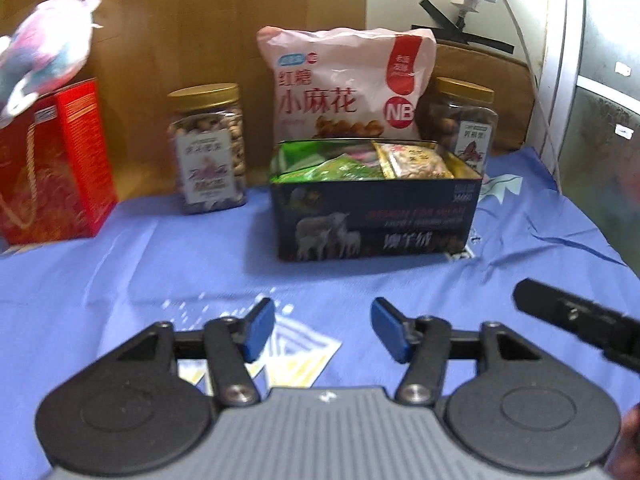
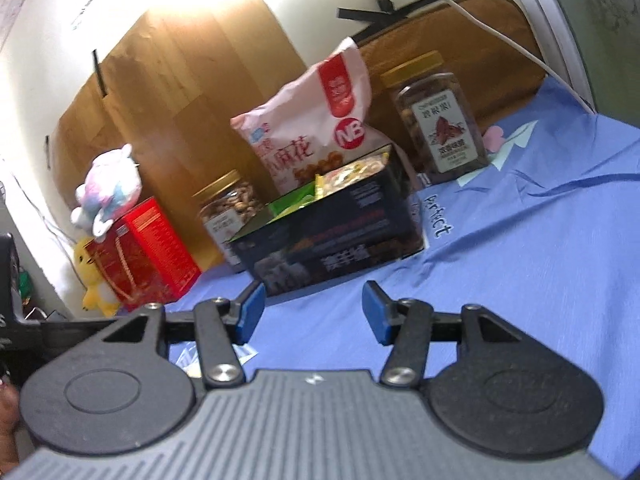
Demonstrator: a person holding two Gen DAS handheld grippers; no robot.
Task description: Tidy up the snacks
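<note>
Where cloth wrinkles, boxy tin point(image 1: 376, 216), glossy bag point(image 1: 344, 84)

Open blue cloth point(image 1: 120, 264) in front of the dark tin point(image 1: 376, 224) — free passage. Behind the tin: pink snack bag point(image 1: 344, 84), touching or nearly. Left of it a pale nut jar point(image 1: 208, 148), gap between; farther left a red box point(image 1: 56, 164). Right-rear — dark nut jar point(image 1: 464, 120), close.

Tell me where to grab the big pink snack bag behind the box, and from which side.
Grip the pink bag by its flat top edge, coming from above. It stands upright behind the open box, which blocks its lower half, with a jar on each side. Probably best with the left gripper, open and empty.
</note>
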